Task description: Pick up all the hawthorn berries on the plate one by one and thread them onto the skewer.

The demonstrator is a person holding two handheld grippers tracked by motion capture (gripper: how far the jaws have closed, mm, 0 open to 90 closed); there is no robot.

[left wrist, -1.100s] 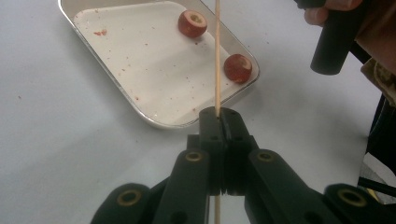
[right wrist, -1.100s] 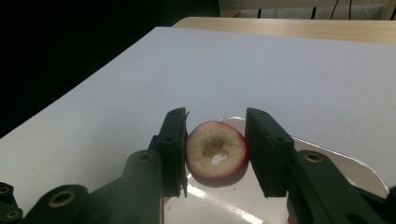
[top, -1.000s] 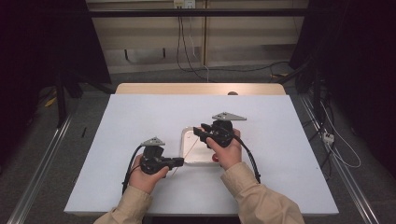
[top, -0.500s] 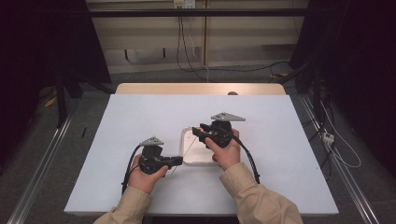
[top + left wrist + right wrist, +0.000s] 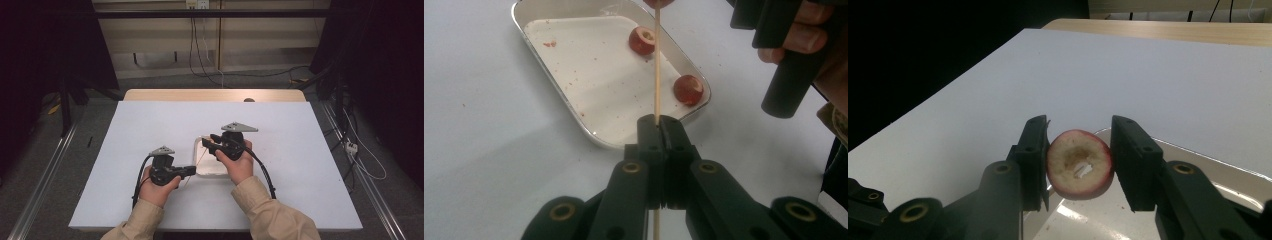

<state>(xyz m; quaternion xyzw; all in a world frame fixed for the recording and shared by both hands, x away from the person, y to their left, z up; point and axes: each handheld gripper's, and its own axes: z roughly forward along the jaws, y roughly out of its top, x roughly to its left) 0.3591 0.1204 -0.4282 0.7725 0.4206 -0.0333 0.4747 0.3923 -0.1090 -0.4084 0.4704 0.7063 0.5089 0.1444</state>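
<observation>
Centrally, a shallow metal tray (image 5: 574, 107) on the white bench (image 5: 300, 150) holds two red fruit pieces (image 5: 642, 40) (cut faces pale) toward the upper right of the left gripper view. Left gripper (image 5: 659, 125): fingers together on a thin wooden skewer (image 5: 656, 70). Right gripper (image 5: 1079, 165): fingers clamped on a third fruit slice (image 5: 1079, 164) above the tray. Cables (image 5: 200, 45) hang at top centre.

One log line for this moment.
left gripper: shut on skewer | right gripper: shut on fruit slice | tray: two fruit pieces
</observation>
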